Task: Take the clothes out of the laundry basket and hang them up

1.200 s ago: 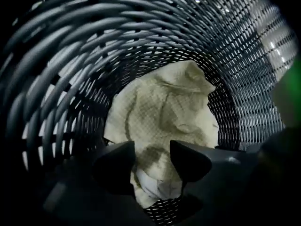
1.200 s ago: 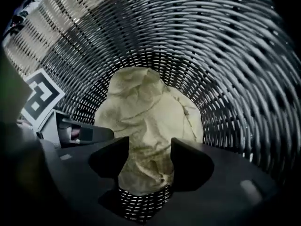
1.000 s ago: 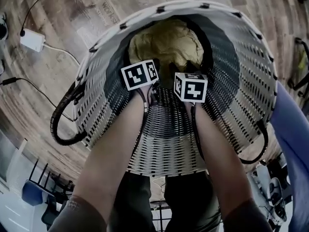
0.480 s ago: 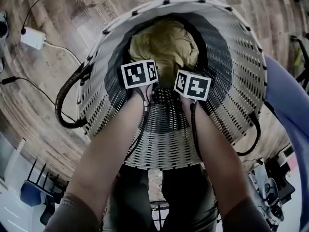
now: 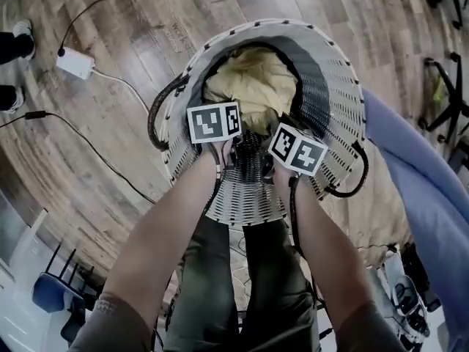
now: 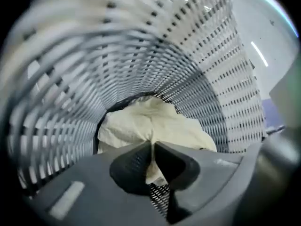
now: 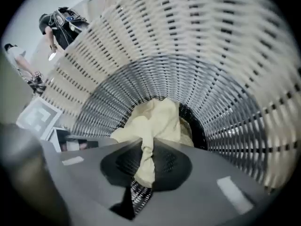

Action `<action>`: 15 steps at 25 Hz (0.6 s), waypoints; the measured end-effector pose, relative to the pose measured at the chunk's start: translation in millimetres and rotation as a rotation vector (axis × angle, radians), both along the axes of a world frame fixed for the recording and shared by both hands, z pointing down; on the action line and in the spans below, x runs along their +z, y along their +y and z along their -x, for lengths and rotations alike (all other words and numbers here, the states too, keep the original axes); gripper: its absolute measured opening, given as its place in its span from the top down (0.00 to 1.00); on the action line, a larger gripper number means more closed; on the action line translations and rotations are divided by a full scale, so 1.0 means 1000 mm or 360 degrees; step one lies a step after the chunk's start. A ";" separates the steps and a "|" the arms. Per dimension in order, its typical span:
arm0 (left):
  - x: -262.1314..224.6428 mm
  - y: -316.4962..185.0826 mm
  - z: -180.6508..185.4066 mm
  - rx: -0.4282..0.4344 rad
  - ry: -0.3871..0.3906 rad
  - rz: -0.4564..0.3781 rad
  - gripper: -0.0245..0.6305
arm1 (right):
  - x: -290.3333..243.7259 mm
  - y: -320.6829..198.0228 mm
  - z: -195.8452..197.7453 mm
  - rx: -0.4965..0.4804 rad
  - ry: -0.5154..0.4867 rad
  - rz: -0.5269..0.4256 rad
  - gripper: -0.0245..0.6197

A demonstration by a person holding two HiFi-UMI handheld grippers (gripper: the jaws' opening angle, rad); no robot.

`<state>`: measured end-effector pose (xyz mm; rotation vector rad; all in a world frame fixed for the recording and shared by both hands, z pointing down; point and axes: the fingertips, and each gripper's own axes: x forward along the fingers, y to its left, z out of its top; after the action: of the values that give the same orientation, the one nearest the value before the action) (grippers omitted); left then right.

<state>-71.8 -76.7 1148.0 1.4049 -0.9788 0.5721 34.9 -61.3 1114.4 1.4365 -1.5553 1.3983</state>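
Deep inside the laundry basket (image 5: 338,101), a pale yellow garment (image 5: 253,86) sits bunched low down, with the white slatted wall ringing it on every side. Both grippers reach into the basket's mouth from its near rim, each with its marker cube uppermost.

The left gripper (image 6: 152,149) has its jaws pressed together on a fold of the garment. The cloth runs from between the pads to the main heap just beyond the tips. The right gripper (image 7: 143,157) has just been closing its jaws. A twisted strand of the same yellow cloth is pinched between its dark pads, hanging past them on one side and stretching to the heap on the other.

From the head view, the left cube (image 5: 214,122) sits over the basket's near-left side. The right cube (image 5: 297,149) sits over its near-right side. Both are just short of the garment. Black loop handles (image 5: 152,119) stick out from the basket's two flanks.

The basket stands on a wooden floor (image 5: 110,167). Left of the basket and well apart from it, a white power adapter (image 5: 75,63) lies with a cable trailing off. Right of the basket is a broad blue cloth (image 5: 432,204).
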 end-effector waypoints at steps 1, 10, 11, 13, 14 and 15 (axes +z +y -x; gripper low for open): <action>-0.010 0.002 0.000 0.0013 0.0000 -0.0006 0.92 | -0.012 0.003 0.001 0.0007 -0.0011 -0.0001 0.85; -0.112 0.016 0.002 0.0115 0.0032 -0.0047 0.92 | -0.120 0.024 0.009 -0.0110 -0.0049 -0.0052 0.85; -0.124 0.017 0.001 0.0110 0.0041 -0.0054 0.92 | -0.134 0.024 0.009 -0.0155 -0.0047 -0.0070 0.85; -0.153 0.017 -0.001 0.0069 0.0067 -0.0070 0.92 | -0.162 0.026 0.007 -0.0227 -0.0050 -0.0102 0.85; -0.168 0.016 0.001 0.0041 0.0080 -0.0085 0.92 | -0.176 0.026 0.008 -0.0244 -0.0062 -0.0113 0.85; -0.185 0.013 0.004 0.0020 0.0089 -0.0107 0.95 | -0.190 0.025 0.010 -0.0249 -0.0078 -0.0122 0.85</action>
<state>-75.7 -63.3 963.0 1.4799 -0.9523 0.5107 24.5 -35.9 924.4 1.3022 -1.7301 1.3031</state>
